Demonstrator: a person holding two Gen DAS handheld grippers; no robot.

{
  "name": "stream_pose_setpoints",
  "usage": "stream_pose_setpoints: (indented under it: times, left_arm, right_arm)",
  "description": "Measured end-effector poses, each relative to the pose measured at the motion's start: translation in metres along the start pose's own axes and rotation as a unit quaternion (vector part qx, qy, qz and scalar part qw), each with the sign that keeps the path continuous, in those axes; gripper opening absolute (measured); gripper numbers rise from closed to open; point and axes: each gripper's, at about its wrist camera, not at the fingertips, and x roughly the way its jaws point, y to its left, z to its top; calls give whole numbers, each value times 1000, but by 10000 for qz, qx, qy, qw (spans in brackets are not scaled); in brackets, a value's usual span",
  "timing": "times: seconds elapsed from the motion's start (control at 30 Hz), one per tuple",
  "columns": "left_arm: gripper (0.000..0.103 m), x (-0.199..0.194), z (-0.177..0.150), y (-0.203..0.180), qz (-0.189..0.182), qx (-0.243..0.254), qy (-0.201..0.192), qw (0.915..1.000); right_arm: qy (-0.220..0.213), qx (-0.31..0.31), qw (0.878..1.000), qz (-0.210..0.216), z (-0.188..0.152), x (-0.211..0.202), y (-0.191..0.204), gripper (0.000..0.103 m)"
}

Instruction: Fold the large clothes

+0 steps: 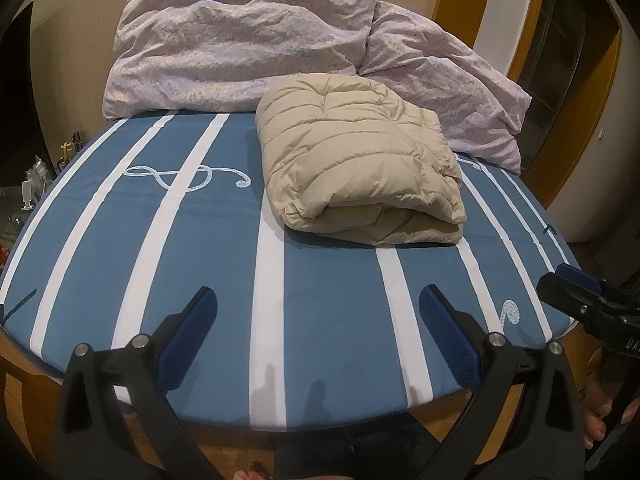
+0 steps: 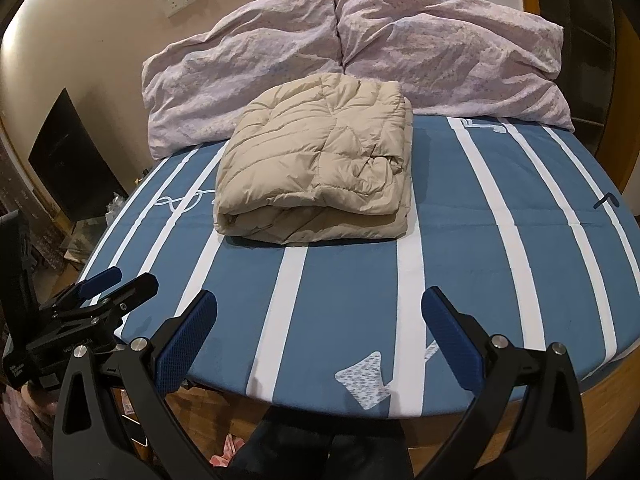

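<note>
Both grippers — left (image 1: 316, 312), right (image 2: 320, 312) — jaws apart, empty | jacket (image 1: 360, 168) folded on bed (image 1: 320, 340), near pillows (image 1: 240, 40) | lies ahead of both, well apart — neither clearly nearer.

The folded jacket (image 1: 358, 156) lies on the bed (image 1: 328, 312), towards its far end; behind it two pillows (image 2: 248, 64) sit side by side against the wall (image 2: 100, 28) — both tongs hover at the bed's near edge.

A folded beige puffer jacket (image 2: 316, 168) lies on the blue striped bed (image 2: 500, 264), touching lilac pillows (image 2: 360, 48) behind.
</note>
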Motion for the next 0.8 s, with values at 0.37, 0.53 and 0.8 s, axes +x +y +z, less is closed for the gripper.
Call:
stream_pose_setpoints:
  times: [0.37, 0.53, 0.8]
  left_arm:
    - [101, -9, 0, -1, -16, -11, -67, 10000]
    - [101, -11, 0, -4, -49, 16, -72, 10000]
    - [101, -11, 1, -5, -46, 13, -65, 10000]
  right_arm:
    - [8, -35, 9999, 108, 0, -5, 5, 102]
    - [-9, -37, 9999, 113, 0, -6, 7, 102]
    - [-12, -20, 9999, 101, 0, -6, 6, 102]
